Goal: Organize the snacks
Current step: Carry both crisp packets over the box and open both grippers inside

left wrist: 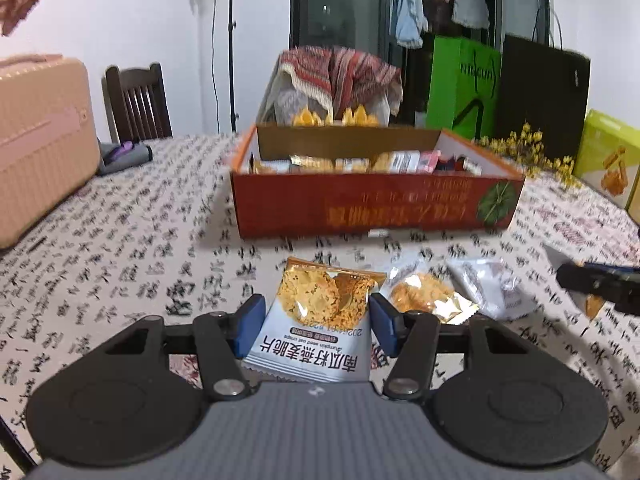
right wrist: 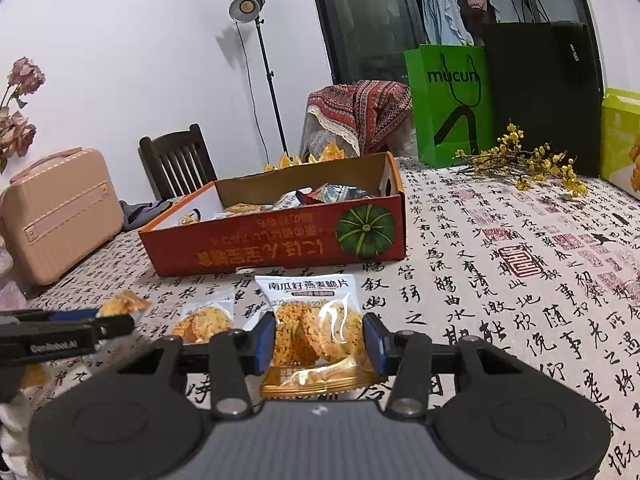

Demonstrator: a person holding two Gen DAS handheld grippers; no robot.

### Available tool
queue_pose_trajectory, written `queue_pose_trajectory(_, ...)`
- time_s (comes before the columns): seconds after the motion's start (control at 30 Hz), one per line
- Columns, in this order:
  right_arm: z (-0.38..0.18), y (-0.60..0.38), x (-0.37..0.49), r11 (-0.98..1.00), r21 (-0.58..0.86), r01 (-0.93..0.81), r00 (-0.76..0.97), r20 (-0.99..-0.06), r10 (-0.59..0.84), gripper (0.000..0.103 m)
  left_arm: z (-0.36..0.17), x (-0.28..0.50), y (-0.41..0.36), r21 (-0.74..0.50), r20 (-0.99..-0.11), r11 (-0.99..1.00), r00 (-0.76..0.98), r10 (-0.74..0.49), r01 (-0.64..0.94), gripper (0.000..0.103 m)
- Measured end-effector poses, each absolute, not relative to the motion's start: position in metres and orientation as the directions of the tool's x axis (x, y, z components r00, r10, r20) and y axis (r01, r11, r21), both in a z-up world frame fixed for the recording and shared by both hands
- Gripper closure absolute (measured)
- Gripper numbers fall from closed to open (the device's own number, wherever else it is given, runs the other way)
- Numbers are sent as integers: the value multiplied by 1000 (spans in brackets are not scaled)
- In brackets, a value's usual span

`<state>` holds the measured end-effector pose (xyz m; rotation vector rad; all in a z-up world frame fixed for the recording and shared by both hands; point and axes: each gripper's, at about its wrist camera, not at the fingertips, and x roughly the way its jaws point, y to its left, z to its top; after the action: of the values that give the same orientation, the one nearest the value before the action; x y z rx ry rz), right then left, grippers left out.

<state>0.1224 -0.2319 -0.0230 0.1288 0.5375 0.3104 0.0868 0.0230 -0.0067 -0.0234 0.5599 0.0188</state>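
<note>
A red cardboard box (left wrist: 360,208) holding several wrapped snacks stands mid-table; it also shows in the right wrist view (right wrist: 280,248). My left gripper (left wrist: 316,326) is wide, its blue pads on either side of an oat crisp packet (left wrist: 320,320) lying on the cloth. My right gripper (right wrist: 320,344) straddles another oat crisp packet (right wrist: 316,332) the same way. I cannot tell whether either pair of pads presses its packet. More packets (left wrist: 424,296) lie beside them, and one (right wrist: 204,320) shows in the right wrist view. The right gripper (left wrist: 596,284) shows at the left view's edge.
A pink case (left wrist: 40,144) sits at the table's left, a dark chair (left wrist: 136,100) behind. Green (right wrist: 448,104) and black (right wrist: 544,92) bags, yellow flowers (right wrist: 528,164) and a yellow-green box (right wrist: 620,140) stand at the back right. A lamp stand (right wrist: 260,68) is behind.
</note>
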Motion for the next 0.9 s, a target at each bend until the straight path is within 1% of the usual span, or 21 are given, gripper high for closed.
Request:
queue_pose_trajectory(0.27, -12, -226, 120, 945, 185, -268, 826, -461, 324, 58, 17, 77, 21, -41, -453, 999, 892, 5, -26, 45)
queue_pose_trajectory(0.57, 9, -219, 135, 949, 166, -270, 849, -424, 316, 58, 46, 92, 15, -63, -383, 998, 924, -1, -25, 45)
queue_pose_trajectory(0.9, 40, -204, 178, 952, 144, -271, 871, -385, 306, 58, 74, 138, 12, -78, -354, 996, 935, 6, -36, 45)
